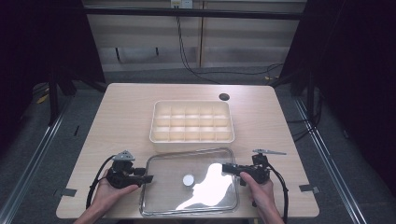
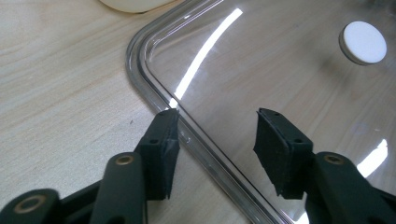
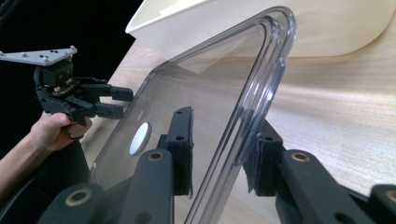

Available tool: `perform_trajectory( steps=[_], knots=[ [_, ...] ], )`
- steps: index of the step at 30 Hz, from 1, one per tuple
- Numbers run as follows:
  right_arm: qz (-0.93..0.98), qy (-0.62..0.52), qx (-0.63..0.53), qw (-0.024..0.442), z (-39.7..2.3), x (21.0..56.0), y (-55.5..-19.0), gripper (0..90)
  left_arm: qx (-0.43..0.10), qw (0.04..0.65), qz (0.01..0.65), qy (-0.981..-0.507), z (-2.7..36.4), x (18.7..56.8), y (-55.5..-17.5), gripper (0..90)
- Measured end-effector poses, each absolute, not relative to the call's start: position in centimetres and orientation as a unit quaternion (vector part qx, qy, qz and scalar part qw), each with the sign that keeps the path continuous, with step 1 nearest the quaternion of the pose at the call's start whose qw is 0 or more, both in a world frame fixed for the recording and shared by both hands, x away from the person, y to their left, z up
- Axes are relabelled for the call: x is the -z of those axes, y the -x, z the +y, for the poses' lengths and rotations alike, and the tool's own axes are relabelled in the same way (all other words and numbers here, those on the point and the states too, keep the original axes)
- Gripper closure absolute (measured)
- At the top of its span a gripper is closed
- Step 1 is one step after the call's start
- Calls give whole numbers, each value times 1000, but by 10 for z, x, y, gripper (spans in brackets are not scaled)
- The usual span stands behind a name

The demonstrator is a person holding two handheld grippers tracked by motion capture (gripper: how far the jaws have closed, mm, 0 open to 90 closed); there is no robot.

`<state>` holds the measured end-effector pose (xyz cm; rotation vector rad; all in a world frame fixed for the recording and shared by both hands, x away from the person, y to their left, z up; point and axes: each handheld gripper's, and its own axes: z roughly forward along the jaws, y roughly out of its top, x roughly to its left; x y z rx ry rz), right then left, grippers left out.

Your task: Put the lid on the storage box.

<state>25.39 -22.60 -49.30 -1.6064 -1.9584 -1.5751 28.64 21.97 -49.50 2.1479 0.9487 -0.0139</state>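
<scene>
Right claw (image 3: 219, 154): clamping the clear lid's (image 1: 189, 182) right rim; left claw (image 2: 217, 140): standing apart, straddling the left rim; lid lying on table (image 1: 126, 107) before compartment tray (image 1: 191, 122); next likely: regripping, lifting level.

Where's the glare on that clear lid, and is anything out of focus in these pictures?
High view: a big white glare patch covers the clear lid right of its white knob; the room around the table is dark. Left gripper view: thin bright streaks cross the lid, and the claw pads look soft. Right gripper view: the lid's near rim is slightly blurred.
</scene>
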Motion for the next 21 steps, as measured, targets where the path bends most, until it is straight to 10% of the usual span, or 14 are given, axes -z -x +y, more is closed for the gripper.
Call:
perform_trajectory(
  steps=[21],
  knots=[
    [-653, 490, 575, 46, -229, 477, -247, 725, 45, 428, 403, -808, 223, 501, -295, 308]
  ],
)
